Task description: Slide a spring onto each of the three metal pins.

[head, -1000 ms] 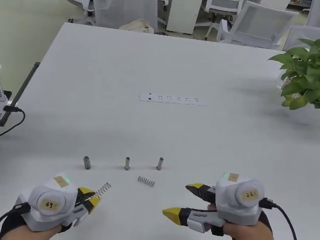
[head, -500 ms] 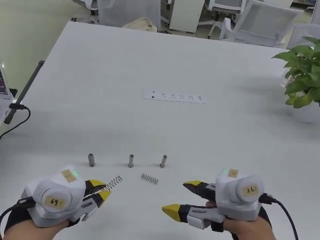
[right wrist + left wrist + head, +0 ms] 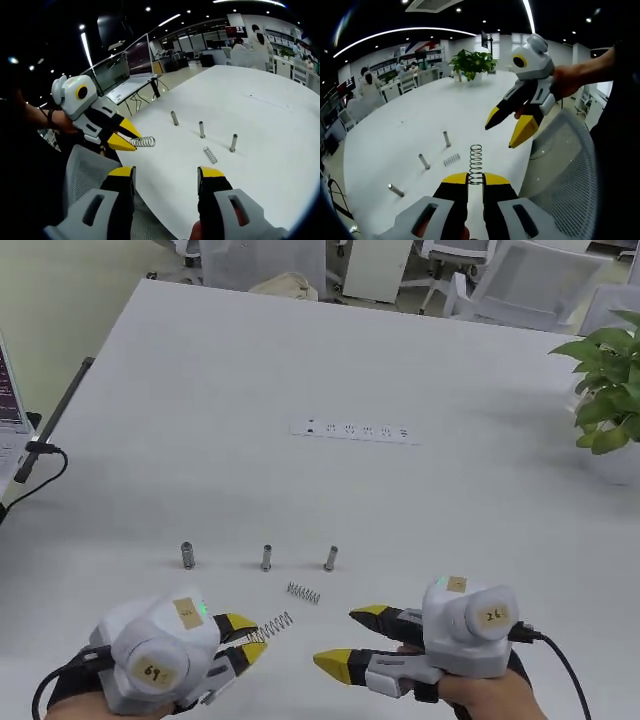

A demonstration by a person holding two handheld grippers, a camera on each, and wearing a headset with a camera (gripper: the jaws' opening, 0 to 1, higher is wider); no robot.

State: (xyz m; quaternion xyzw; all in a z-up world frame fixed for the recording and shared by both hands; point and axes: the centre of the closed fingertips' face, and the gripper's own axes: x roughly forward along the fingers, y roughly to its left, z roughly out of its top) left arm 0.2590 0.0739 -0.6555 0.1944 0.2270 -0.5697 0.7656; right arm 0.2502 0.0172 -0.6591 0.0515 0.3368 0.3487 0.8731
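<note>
Metal left pin (image 3: 188, 555) looks fitted; middle pin (image 3: 266, 557) and right pin (image 3: 330, 558) stand bare; left gripper (image 3: 250, 636) pinches a spring (image 3: 272, 623), loose spring (image 3: 303, 592) nearby, right gripper (image 3: 340, 637) spread.

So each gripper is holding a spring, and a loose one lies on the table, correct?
Not quite: the left gripper holds a spring, but the right gripper is open and empty, as the right gripper view shows. The loose spring does lie on the table.
</note>
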